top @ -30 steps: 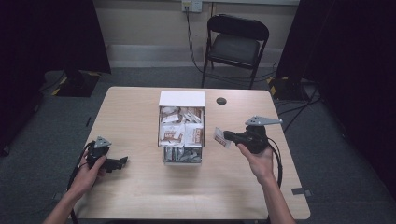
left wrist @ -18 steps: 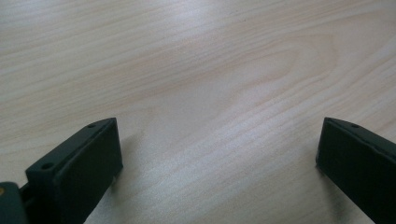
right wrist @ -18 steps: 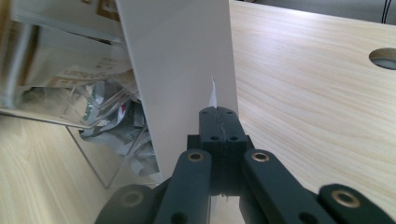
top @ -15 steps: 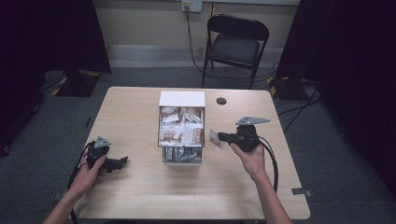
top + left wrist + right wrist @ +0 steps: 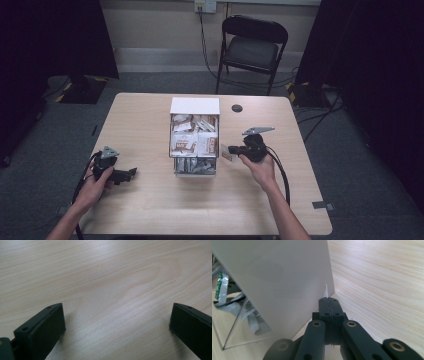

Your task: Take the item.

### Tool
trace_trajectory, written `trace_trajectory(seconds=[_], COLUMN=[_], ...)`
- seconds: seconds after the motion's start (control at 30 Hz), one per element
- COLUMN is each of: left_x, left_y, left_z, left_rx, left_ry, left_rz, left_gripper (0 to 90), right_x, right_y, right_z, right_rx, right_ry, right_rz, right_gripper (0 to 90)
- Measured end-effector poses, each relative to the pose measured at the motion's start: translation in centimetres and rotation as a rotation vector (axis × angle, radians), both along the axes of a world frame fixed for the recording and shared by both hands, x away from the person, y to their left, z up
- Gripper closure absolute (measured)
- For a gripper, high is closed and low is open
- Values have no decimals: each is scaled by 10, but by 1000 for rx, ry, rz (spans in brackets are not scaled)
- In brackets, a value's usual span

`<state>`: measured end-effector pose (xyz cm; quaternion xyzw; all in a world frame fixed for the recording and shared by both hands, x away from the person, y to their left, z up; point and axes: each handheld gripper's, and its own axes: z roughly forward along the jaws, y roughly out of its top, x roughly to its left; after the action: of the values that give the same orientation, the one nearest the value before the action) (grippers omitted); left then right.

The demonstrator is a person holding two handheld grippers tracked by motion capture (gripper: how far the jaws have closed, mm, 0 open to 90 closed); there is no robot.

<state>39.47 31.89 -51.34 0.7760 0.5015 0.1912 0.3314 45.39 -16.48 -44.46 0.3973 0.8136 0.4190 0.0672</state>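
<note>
At the centre of the high view your white box (image 5: 194, 105) stands on the pale wood surface (image 5: 150, 200), open on top and crammed with packets: white and brown sachets (image 5: 192, 142) through the middle, green and silver wrappers (image 5: 194, 165) in the clear-walled front section. Your right tool (image 5: 231, 151) sits just right of the box, jaws pressed together on a small flat packet (image 5: 227, 153), whose thin white edge (image 5: 326, 290) pokes up past the jaw tips in the right gripper view, just beside the box's white wall (image 5: 287, 277). Your left tool (image 5: 129, 173) rests at the lower left of the frame, well apart from the box, jaws spread wide over bare wood (image 5: 112, 290).
</note>
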Motion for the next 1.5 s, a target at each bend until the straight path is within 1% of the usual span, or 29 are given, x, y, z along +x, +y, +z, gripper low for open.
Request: trace_trajectory(seconds=[0.07, 0.13, 0.2, 0.27, 0.4, 0.57, 0.63, 0.77, 0.87, 1.0, 1.03, 1.1, 1.2, 1.3, 1.33, 1.4, 1.5], left_x=[0, 0, 0, 0, 0, 0, 0, 0, 0, 0, 0, 0, 0, 0, 0, 0, 0], left_y=[0, 0, 0, 0, 0, 0, 0, 0, 0, 0, 0, 0, 0, 0, 0, 0, 0], left_z=[0, 0, 0, 0, 0, 0, 0, 0, 0, 0, 0, 0, 0, 0, 0, 0, 0], left_rx=[1, 1, 1, 1, 0, 1, 0, 1, 1, 2, 0, 1, 1, 1, 0, 1, 1], left_ry=[-1, -1, 0, 0, 1, 0, 0, -1, -1, 0, -1, 0, 0, -1, 0, -1, 0], left_rz=[0, 0, 0, 0, 0, 0, 0, 0, 0, -2, 0, 0, 0, 0, 0, 0, 0], left_gripper=[0, 0, 0, 0, 0, 0, 0, 0, 0, 0, 0, 0, 0, 0, 0, 0, 0], right_x=[3, 5, 6, 7, 9, 12, 12, 14, 16, 18, 18, 19, 20, 20, 20, 20, 20], right_y=[1, 1, 1, 1, 4, 3, 3, 2, 3, 0, 0, -1, -2, -2, -1, -1, -1], right_z=[-4, -12, -15, -17, -21, -26, -28, -33, -37, -41, -42, -44, -46, -46, -46, -46, -46], right_rx=[9, 2, 7, 17, 0, -6, -9, -25, -47, -41, -44, -44, -45, -49, -58, -62, -65], right_ry=[8, 18, 27, 25, 28, 33, 43, 54, 55, 65, 59, 65, 62, 61, 58, 55, 49], right_rz=[-5, -8, -8, -11, -12, -24, -34, -50, -55, -68, -70, -77, -83, -86, -93, -91, -104], right_gripper=[900, 900, 900, 900, 900, 900, 900, 900, 900, 900, 900, 900, 898, 868, 836, 823, 769])
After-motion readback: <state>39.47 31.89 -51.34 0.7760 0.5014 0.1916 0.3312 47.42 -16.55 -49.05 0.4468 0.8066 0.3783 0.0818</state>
